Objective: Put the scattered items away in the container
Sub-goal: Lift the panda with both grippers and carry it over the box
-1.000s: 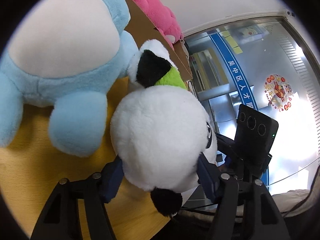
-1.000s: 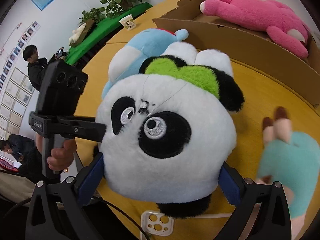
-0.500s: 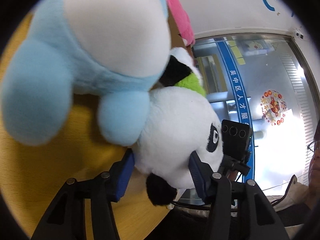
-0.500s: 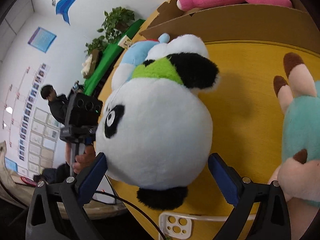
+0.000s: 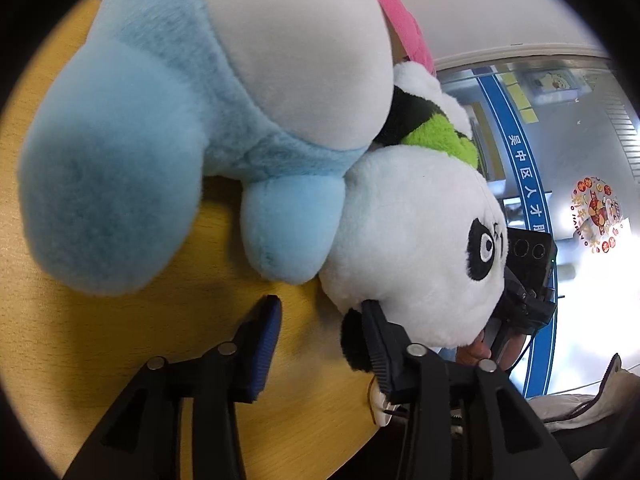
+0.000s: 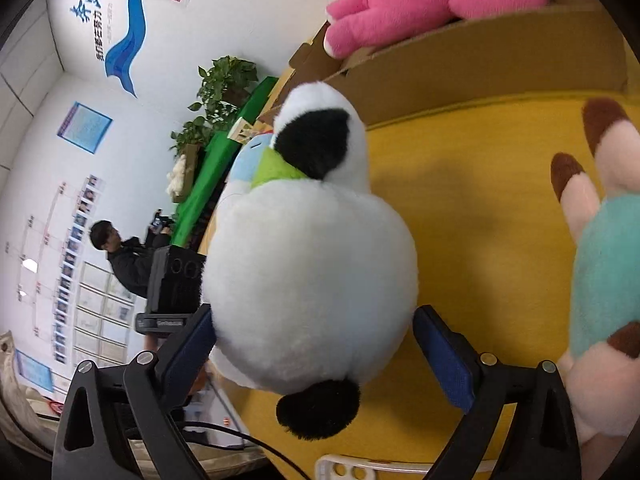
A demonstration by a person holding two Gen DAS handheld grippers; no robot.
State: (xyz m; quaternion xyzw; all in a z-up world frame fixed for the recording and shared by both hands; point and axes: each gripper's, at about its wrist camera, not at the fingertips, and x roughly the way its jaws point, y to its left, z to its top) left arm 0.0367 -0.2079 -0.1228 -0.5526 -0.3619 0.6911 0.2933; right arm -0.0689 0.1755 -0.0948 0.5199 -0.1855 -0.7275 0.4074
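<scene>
The right tongs grasp the panda toy by its round white head, one blue pad pressed against its left flank and the other pad just at its right flank, so the toy fills the gap between them above the yellow surface. The left tongs are released and hold nothing: their left pad stands over bare surface, while the right pad touches the lower edge of the panda toy, which lies just outside the gap, up and to the right. The panda is white and plump, with black ears, a black patch around an embroidered eye, and a bright green scarf at the neck. From the right wrist only the back of its head, a black ear and the green scarf show; the face appears only in the left wrist view. The left wrist view also shows a large blue toy with a white belly lying on the surface, its foot touching the panda. The right wrist view shows the cardboard box at the far side of the surface with a pink toy resting in it, and a teal toy with cream, brown-tipped limbs lying to the right, apart from the panda.
</scene>
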